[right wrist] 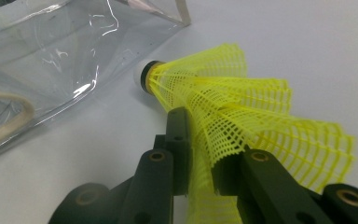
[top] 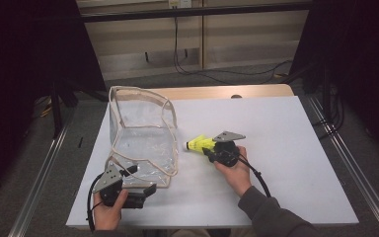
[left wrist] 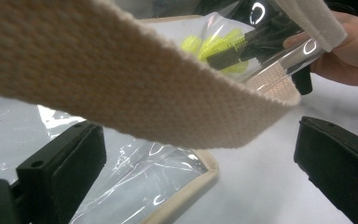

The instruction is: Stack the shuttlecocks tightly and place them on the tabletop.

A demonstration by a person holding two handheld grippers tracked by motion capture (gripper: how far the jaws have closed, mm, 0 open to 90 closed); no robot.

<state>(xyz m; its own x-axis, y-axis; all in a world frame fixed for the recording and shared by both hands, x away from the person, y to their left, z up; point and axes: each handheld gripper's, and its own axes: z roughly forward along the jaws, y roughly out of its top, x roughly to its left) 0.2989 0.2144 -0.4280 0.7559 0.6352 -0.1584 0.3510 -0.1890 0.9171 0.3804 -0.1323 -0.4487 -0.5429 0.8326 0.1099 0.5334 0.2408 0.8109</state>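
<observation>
1. While our left hand rests near the table's front left corner, we keep the left gripper (top: pixel 128 190) just at the near edge of the clear bag (top: pixel 140 138), its jaws spread wide with nothing pinched between them.
2. From the left gripper view we see the bag's cream strap (left wrist: pixel 135 88) arching across above those open jaws, touching neither pad that we can make out.
3. We hold the right gripper (top: pixel 208 152) near the middle of the white table (top: pixel 286 148), clenched on the yellow shuttlecock (top: pixel 200 144).
4. In the right gripper view its jaws squeeze the mesh skirt of the shuttlecock (right wrist: pixel 233 116), crumpling it between the pads.
5. We see the shuttlecock's white cork tip pointing toward the bag, just beside the bag's clear wall (right wrist: pixel 51 60).
6. We see the bag standing open-topped on the table, left of the shuttlecock, its cream trim running round the rim.
</observation>
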